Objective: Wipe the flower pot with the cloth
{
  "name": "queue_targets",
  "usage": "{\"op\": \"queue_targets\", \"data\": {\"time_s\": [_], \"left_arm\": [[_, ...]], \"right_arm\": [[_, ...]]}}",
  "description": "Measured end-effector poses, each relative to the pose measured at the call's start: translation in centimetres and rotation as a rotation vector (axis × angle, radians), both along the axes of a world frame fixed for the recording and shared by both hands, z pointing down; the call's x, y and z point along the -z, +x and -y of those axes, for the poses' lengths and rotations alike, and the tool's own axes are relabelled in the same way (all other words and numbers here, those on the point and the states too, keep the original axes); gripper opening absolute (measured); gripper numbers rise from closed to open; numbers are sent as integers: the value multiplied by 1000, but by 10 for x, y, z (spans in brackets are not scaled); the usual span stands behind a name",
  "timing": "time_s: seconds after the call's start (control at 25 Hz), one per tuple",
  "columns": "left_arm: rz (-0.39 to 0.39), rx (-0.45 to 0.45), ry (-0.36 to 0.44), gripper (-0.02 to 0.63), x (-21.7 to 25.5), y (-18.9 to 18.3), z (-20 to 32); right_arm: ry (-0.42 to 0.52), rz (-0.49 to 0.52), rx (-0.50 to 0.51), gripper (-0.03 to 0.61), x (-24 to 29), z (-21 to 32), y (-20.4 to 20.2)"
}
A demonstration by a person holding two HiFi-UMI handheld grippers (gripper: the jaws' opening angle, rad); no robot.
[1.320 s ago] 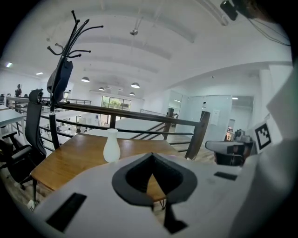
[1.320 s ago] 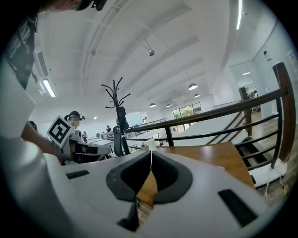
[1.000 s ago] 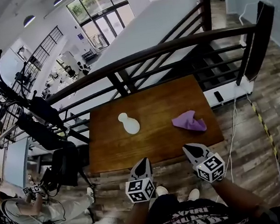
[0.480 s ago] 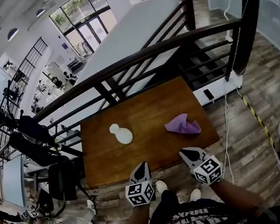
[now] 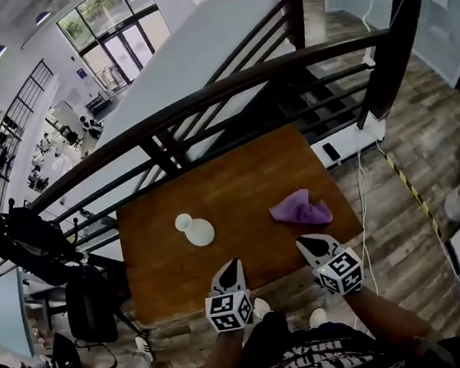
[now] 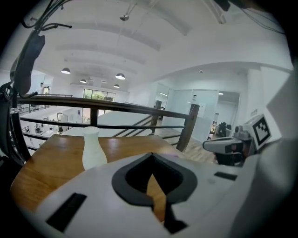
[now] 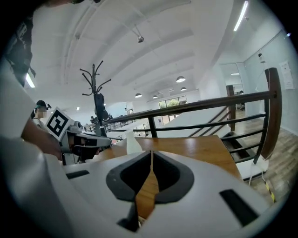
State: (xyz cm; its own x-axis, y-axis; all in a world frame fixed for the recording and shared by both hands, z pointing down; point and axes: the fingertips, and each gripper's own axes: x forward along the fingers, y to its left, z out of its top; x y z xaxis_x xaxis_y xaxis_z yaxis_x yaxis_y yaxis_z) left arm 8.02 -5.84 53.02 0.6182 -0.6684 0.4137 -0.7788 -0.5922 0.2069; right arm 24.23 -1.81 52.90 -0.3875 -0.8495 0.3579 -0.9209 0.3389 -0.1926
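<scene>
A small white vase-shaped flower pot [image 5: 195,231] stands upright on the left half of the brown wooden table [image 5: 238,178]. To its right on the same table lies a crumpled purple cloth [image 5: 299,209]. My left gripper [image 5: 232,264] hovers at the table's near edge, below and right of the pot, its jaws shut and empty. My right gripper [image 5: 310,243] is also shut and empty, just short of the cloth. The left gripper view has the pot [image 6: 93,148] ahead to the left of the left gripper [image 6: 151,157]. In the right gripper view the right gripper [image 7: 151,153] points across the tabletop.
A dark curved railing [image 5: 204,99] runs behind the table, with stairs beyond it. A coat rack with dark clothes [image 5: 30,239] and a black chair [image 5: 91,306] stand to the left. A cable [image 5: 363,205] trails over the wooden floor to the right.
Both grippers have come forward and lower, up to the table's near edge. The pot and the cloth lie where they were on the table. Both jaws stay shut.
</scene>
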Motion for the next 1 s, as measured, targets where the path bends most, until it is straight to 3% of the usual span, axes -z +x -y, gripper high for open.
{"op": "queue_targets", "data": {"time_s": [0.4,0.48,0.68,1.0], "left_arm": [[10,-104,-32,-2,-33,23,58],[5,-108,-39,-2,-40,24,69],[5,-104,-61,-2,-58,23,79],[-5,-36,-112,-2,-94,1,95]], "right_arm": [[-154,-166,-30,10,-50,49,13],[-182,-183,-24,65,-60,62,15],[-252,-259,-34,95,-92,81,34],[-416,-459,-56,238,-165,113,70]]}}
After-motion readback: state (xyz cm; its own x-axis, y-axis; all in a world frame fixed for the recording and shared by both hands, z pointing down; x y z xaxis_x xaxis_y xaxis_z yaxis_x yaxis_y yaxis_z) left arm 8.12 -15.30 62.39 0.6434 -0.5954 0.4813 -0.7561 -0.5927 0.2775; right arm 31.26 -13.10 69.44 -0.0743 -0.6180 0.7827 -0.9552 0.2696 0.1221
